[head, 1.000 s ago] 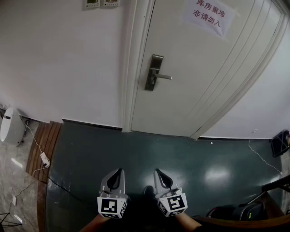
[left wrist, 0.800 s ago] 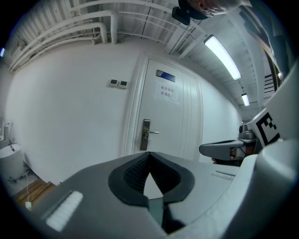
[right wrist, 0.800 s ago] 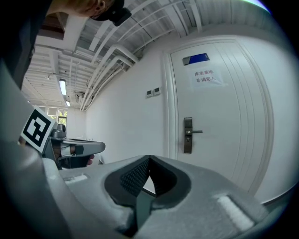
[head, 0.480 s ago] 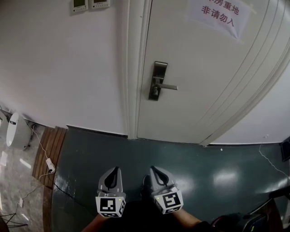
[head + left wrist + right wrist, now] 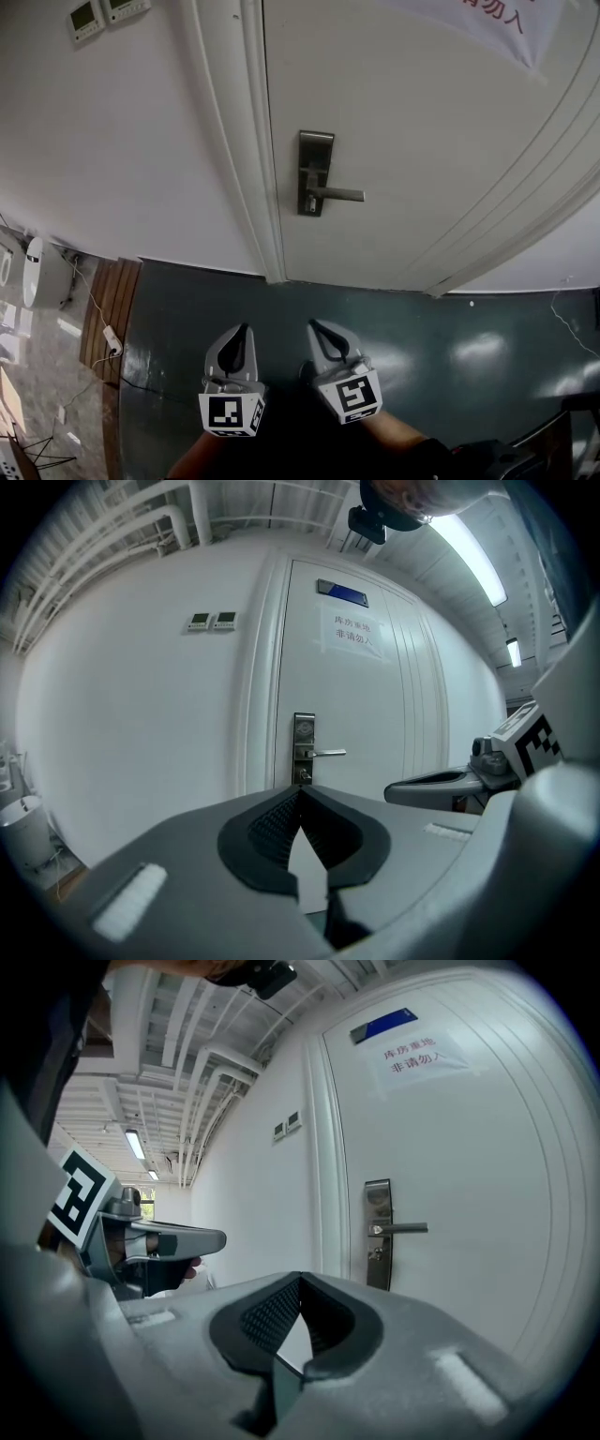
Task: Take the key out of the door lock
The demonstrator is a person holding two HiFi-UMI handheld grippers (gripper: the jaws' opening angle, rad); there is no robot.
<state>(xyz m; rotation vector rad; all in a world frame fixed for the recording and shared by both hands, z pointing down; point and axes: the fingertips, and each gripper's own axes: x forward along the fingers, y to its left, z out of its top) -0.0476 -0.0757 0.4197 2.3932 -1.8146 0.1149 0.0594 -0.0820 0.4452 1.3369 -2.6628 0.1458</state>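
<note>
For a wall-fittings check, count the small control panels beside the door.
2: the left panel and the right panel, side by side, high on the wall left of the door. Others may lie outside view.

All three views share the door lock [image 5: 313,187]

Left gripper [image 5: 246,330]: grey moulded shell, tapering to a narrow tip.
Right gripper [image 5: 313,326]: same grey shell, same taper.
Marker cubes [image 5: 232,413]: white, with black square patterns; one at each gripper's rear.
Pads [image 5: 267,825]: black, finely ribbed, in a dark recess.
</note>
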